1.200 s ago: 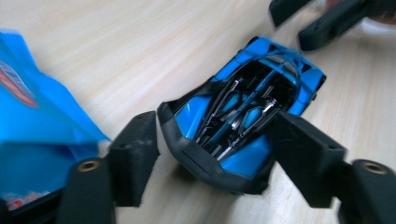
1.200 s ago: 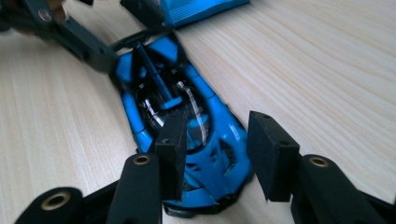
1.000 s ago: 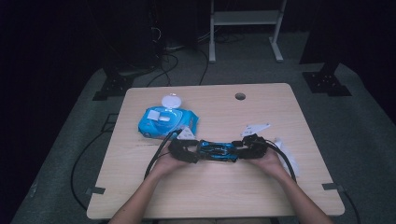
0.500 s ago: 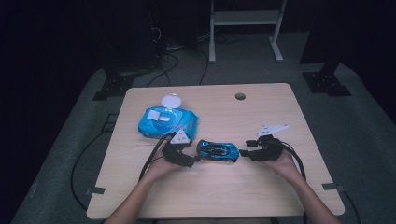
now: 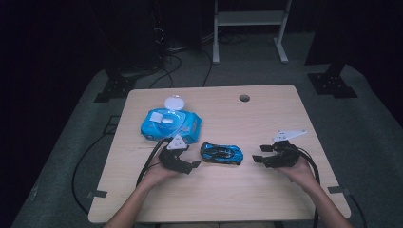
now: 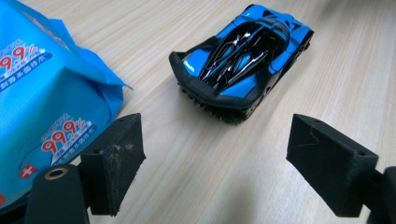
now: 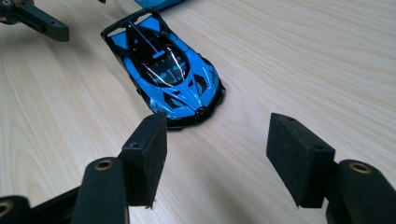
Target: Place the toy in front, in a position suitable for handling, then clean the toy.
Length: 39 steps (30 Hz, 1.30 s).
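- Lying free on the pale wood-grain table (image 5: 266,199): blue toy car (image 5: 221,153), between both tongs.
- Gaping, holding nothing: left tongs (image 5: 189,165), right tongs (image 5: 258,159).
- Resting beside: wet-wipes pack (image 5: 169,124).
- Surrounding: dark room, grey floor (image 5: 370,123).

High view overhead, far; gripper views low, close, sharing toy car (image 5: 221,154).

Wipes pack (image 6: 42,98) left of my left claw (image 6: 229,163) runs off the frame's left and top edges, print partly lost. Far claw (image 7: 32,18) beyond my right claw (image 7: 219,154) is cropped at the top-left corner. Pack's label too small to read from above.
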{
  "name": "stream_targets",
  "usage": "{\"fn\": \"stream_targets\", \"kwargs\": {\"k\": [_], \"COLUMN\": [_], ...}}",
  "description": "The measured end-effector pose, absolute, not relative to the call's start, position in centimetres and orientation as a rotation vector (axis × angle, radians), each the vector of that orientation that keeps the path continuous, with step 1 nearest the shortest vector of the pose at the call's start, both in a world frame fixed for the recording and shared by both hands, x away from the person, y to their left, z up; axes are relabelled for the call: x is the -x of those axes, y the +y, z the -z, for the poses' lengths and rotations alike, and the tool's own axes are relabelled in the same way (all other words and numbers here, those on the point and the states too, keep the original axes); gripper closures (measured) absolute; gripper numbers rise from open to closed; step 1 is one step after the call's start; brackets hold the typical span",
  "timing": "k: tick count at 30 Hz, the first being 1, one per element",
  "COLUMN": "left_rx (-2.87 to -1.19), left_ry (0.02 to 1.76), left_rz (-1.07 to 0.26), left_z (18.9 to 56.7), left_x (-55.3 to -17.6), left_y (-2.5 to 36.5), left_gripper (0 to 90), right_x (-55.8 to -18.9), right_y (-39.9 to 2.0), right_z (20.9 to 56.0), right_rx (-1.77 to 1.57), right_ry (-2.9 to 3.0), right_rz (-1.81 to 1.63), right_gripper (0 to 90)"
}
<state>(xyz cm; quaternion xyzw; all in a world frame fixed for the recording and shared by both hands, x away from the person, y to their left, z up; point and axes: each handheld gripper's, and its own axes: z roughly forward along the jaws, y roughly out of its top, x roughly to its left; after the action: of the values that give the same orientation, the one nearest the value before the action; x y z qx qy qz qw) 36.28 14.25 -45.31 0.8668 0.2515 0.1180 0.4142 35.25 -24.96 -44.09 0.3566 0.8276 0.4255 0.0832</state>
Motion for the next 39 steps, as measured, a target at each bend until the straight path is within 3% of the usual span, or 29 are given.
{"fn": "stream_targets", "kwargs": {"k": [39], "left_rx": [-2.136], "left_ry": [0.735], "left_rz": [-0.368], "left_z": [45.6], "left_x": [-32.8], "left_y": [20.9], "left_gripper": [15.4], "right_x": [-32.8], "right_y": [-29.0], "right_z": [44.0], "right_rx": [-1.143], "right_ry": [2.362], "right_rz": [-1.310], "right_gripper": [34.6]}}
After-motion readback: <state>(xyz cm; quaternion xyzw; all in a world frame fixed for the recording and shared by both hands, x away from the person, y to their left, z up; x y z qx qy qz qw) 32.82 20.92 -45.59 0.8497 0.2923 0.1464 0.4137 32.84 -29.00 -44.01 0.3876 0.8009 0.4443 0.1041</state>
